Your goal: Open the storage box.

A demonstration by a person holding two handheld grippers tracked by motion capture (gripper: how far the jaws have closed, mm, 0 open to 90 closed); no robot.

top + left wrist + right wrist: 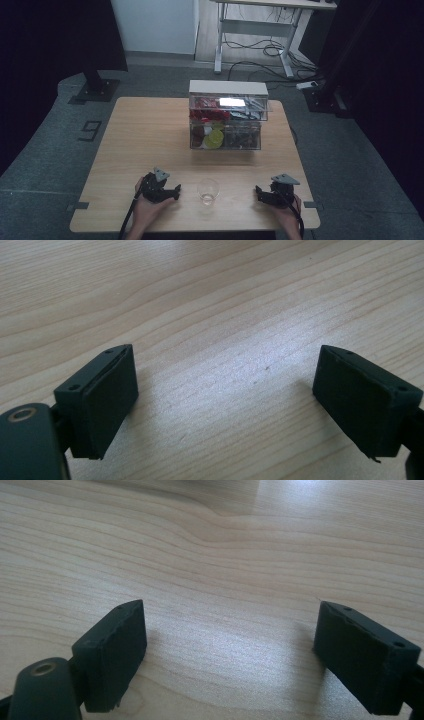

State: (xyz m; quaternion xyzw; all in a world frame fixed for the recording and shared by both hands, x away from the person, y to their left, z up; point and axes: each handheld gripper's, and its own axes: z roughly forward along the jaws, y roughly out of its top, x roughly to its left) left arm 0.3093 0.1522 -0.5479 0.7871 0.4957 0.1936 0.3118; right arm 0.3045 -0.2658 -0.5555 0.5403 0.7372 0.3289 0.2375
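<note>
Both hands rested low; left gripper [172,191] and right gripper [261,194] were spread, empty. Between them stood a clear cup [208,190], probably light, slippery: pinch its rim gently.

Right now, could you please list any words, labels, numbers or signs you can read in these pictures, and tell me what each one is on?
"9": a dark figure marked on the grey floor left of the table; it may be read as a 9, though it is blocky.
Packets inside the clear organiser box: any print is too small and blurred to read.
Both gripper views: bare wood grain, no text.
</note>
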